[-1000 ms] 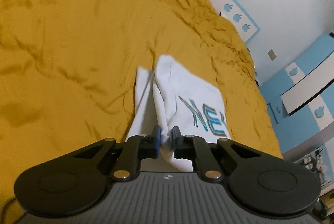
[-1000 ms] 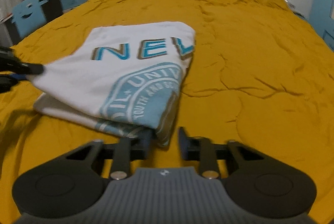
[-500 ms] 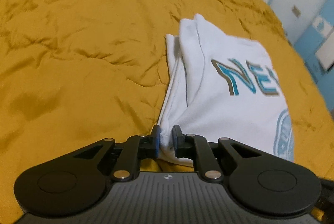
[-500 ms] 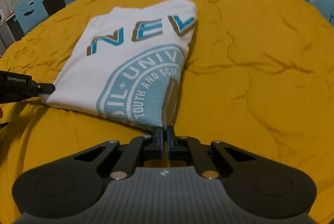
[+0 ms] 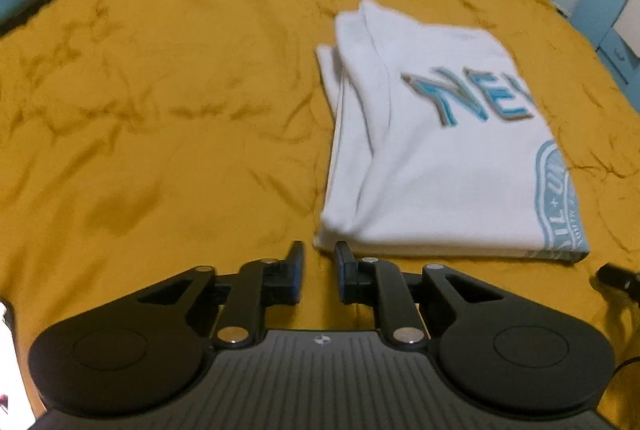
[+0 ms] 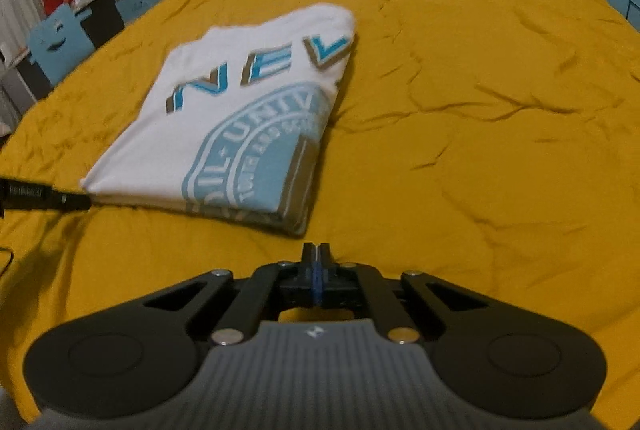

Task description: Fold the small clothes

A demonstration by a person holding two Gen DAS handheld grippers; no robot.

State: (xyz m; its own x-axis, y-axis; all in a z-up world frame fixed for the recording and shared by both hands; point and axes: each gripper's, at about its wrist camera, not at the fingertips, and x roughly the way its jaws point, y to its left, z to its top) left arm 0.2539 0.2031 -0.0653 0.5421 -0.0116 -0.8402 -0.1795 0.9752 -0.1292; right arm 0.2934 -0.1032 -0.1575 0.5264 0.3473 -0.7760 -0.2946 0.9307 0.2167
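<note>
Left hand-held gripper [image 5: 319, 262]: jaws a little apart and just opening, nothing between the blue pads; the near-left corner of the folded shirt lies just beyond the tips, apparently untouched. Right hand-held gripper [image 6: 316, 262]: jaws fully closed, pad against pad, holding nothing; it sits just short of the shirt's near-right corner, with a strip of bedspread between. In the right wrist view the tip of the left hand-held gripper shows as a dark bar at the left edge of the picture, ending at or just short of the shirt's corner.

White T-shirt [image 5: 440, 165]: one garment, folded to a compact rectangle several layers thick, print uppermost (blue lettering and part of a round blue emblem). It lies flat on the yellow bedspread [image 5: 160, 109], in the middle of the bed, well clear of all of the bed's edges that can be seen.

Progress, as judged: the fold of this shirt looks complete, with the edges roughly aligned and both tools let go of the cloth. What remains, if anything, is minor squaring of the stacked left-hand layers, which are slightly staggered. No further clothes appear on the bed.

Count: two hand-held grippers, one shirt, one bed.
</note>
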